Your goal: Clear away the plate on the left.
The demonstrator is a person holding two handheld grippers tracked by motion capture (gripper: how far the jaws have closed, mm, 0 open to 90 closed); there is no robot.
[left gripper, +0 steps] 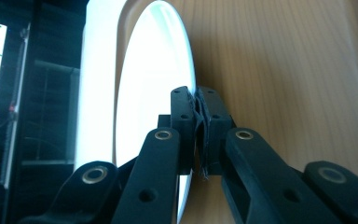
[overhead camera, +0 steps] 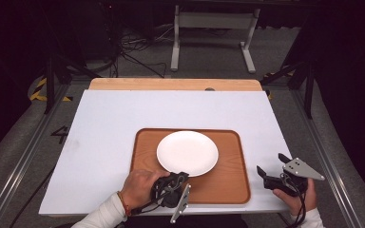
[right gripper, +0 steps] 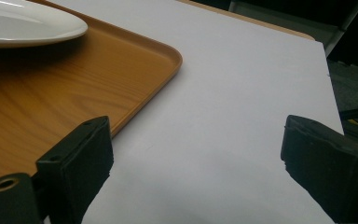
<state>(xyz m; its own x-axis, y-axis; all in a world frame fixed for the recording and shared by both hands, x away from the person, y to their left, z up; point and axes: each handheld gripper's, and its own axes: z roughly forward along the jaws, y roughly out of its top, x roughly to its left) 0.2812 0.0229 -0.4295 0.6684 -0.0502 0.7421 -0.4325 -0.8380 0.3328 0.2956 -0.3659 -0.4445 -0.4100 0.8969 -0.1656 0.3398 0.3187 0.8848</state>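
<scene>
A white-topped table is seen from above, with a strip of bare light wood left uncovered along its 12 o'clock edge. A brown wooden tray with rounded corners is laid directly on the white surface, toward 6 o'clock of the table's centre. The white surface is left bare at 9, 12 and 3 o'clock of the tray.

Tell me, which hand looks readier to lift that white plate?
Probably the left: its gripper is already shut on the plate rim. The right gripper is open beside the tray.
</scene>
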